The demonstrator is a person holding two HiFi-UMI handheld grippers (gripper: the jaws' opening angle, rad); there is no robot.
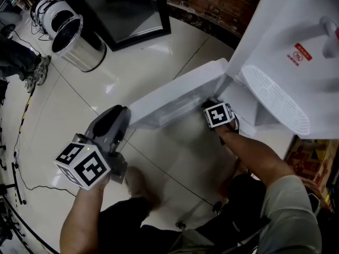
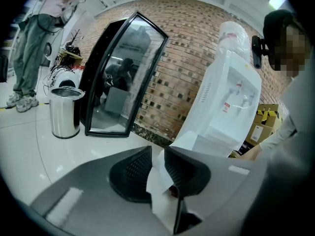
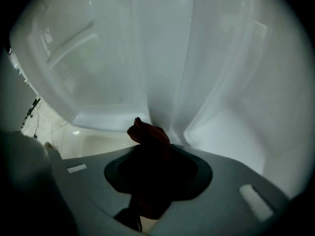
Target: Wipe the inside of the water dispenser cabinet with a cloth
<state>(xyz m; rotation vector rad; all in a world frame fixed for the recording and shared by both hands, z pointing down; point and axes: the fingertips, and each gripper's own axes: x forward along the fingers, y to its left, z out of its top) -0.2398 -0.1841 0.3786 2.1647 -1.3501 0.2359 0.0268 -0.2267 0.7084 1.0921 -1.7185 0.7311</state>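
Lower left, the left gripper (image 1: 123, 116) pinches the swung-open white plastic cabinet door (image 1: 175, 97), whose long axis runs up-right to the white water dispenser (image 1: 296, 46). At centre, the right gripper (image 3: 147, 149) clamps a bunched, seemingly dark red cloth (image 3: 147, 134) poking into the pale cabinet interior (image 3: 162, 73). Glossy tiled floor (image 1: 159, 46) lies open beyond.

Water dispenser (image 1: 275, 30): white, red label. Cabinet door (image 1: 175, 97): white. Cloth (image 3: 147, 132): dark red. Marker cube (image 1: 83, 164): black-and-white squares. Wall (image 2: 182, 58): red-brown brick. Bin (image 1: 79, 44): silver. Floor (image 1: 159, 52): glossy cream tile.
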